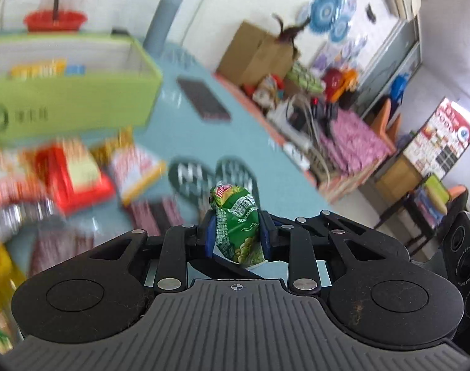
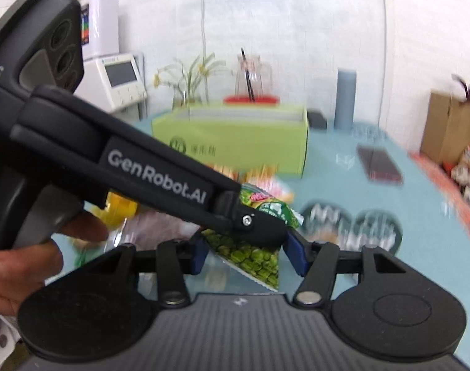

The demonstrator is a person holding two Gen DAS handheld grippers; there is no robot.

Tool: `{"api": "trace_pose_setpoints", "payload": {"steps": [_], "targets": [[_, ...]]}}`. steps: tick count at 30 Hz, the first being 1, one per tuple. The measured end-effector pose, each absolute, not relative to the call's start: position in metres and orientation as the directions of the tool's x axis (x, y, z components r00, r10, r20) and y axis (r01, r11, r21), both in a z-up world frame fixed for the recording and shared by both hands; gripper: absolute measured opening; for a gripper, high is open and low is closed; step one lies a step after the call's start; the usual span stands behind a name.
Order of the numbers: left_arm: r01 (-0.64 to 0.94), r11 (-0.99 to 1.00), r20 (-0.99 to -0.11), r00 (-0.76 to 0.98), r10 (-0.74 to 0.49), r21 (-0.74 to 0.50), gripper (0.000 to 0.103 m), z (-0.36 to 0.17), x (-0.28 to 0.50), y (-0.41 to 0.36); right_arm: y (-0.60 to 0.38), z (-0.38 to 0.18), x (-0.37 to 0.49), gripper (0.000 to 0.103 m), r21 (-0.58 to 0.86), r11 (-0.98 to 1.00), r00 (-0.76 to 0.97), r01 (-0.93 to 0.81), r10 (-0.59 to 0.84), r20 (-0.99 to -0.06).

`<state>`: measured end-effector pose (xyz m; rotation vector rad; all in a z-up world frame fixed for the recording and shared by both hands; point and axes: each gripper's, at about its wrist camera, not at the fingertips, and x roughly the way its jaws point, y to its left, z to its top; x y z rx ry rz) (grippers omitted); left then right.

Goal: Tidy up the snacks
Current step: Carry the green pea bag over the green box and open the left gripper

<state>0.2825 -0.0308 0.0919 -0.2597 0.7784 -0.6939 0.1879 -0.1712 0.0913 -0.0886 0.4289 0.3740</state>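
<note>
Between the left gripper's (image 1: 237,232) blue pads sits a green pea-snack packet (image 1: 238,225), pinched upright above the blue table (image 1: 250,130). Beyond those jaws, up and leftward, stands a lime-green box (image 1: 71,99). The right gripper (image 2: 249,252) hangs spread wide, its jaws flanking the packet's lower end without touching it.

Both fisheye views are bright, daylight-ish, with heavy motion blur smearing the table (image 1: 185,99) and green box (image 2: 232,136). Only the near gripper bodies stay sharp. Edges curve and darken; white walls look washed out.
</note>
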Motion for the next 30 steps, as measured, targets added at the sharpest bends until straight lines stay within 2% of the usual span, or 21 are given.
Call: {"api": "trace_pose_setpoints", "payload": {"steps": [3,9,16,18,19,20,22,25,29,30], "targets": [[0.467,0.771,-0.517,0.572,-0.637,-0.433,0.005,0.119,0.328,-0.023,-0.163,0.117,0.241,0.064,-0.071,0.912,0.856,-0.404,0.35,-0.381],[0.389,0.827,-0.526,0.641,-0.559,-0.406,0.005,0.138,0.43,-0.008,-0.146,0.134,0.35,0.067,-0.07,0.894,0.843,-0.443,0.388,-0.373],[0.33,0.865,-0.597,0.627,-0.501,-0.379,0.005,0.104,0.522,-0.007,-0.129,0.1,0.447,0.067,-0.039,0.883,0.803,-0.468,0.407,-0.435],[0.319,0.871,-0.613,0.62,-0.489,-0.373,0.006,0.093,0.535,-0.007,-0.129,0.092,0.46,0.072,-0.032,0.881,0.798,-0.472,0.411,-0.441],[0.31,0.877,-0.611,0.631,-0.478,-0.366,0.012,0.089,0.539,-0.006,-0.129,0.091,0.466,0.077,-0.028,0.88,0.796,-0.474,0.414,-0.442],[0.296,0.884,-0.61,0.642,-0.464,-0.361,0.026,0.089,0.54,-0.004,-0.13,0.092,0.461,0.078,-0.028,0.88,0.798,-0.474,0.415,-0.437],[0.274,0.893,-0.587,0.677,-0.443,-0.357,0.041,0.094,0.533,0.002,-0.134,0.099,0.453,0.082,-0.053,0.882,0.814,-0.468,0.407,-0.414],[0.287,0.895,-0.543,0.717,-0.437,-0.342,0.048,0.112,0.507,0.006,-0.146,0.118,0.421,0.093,-0.085,0.891,0.85,-0.446,0.392,-0.353],[0.33,0.881,-0.485,0.741,-0.465,-0.34,0.063,0.134,0.458,0.004,-0.165,0.137,0.372,0.093,-0.112,0.904,0.879,-0.412,0.363,-0.308],[0.343,0.875,-0.476,0.74,-0.475,-0.341,0.064,0.137,0.446,0.002,-0.172,0.137,0.366,0.093,-0.113,0.909,0.884,-0.402,0.353,-0.307]]}}
